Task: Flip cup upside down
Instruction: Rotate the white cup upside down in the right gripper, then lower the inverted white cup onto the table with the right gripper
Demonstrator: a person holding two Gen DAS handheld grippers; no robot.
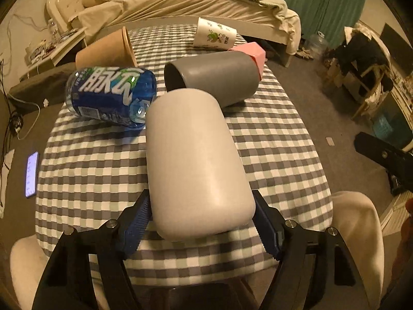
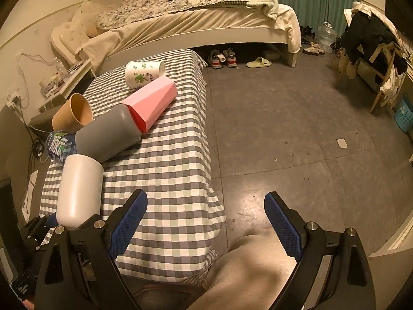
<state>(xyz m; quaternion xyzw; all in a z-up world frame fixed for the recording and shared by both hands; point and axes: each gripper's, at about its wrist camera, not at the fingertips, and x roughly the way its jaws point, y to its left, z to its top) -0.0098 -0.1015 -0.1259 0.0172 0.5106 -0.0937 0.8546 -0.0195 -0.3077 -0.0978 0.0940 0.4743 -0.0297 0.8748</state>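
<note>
The left hand-held gripper (image 1: 202, 222) pinches the white cup (image 1: 193, 162) between its blue pads (image 1: 136, 226), one on each side near the cup's closer end. The cup is tilted, its far end pointing toward a grey cup (image 1: 216, 77) lying on its side on the checked surface (image 1: 278, 149). A blue bottle (image 1: 111, 95) lies just left of it, with a brown paper cup (image 1: 105, 49) behind. A pink box (image 2: 152, 103) touches the grey cup's far end, and a printed white cup (image 2: 144, 73) lies beyond. The right hand-held gripper (image 2: 205, 222) is spread wide, holding nothing, off the surface's right edge above the floor (image 2: 296, 129).
</note>
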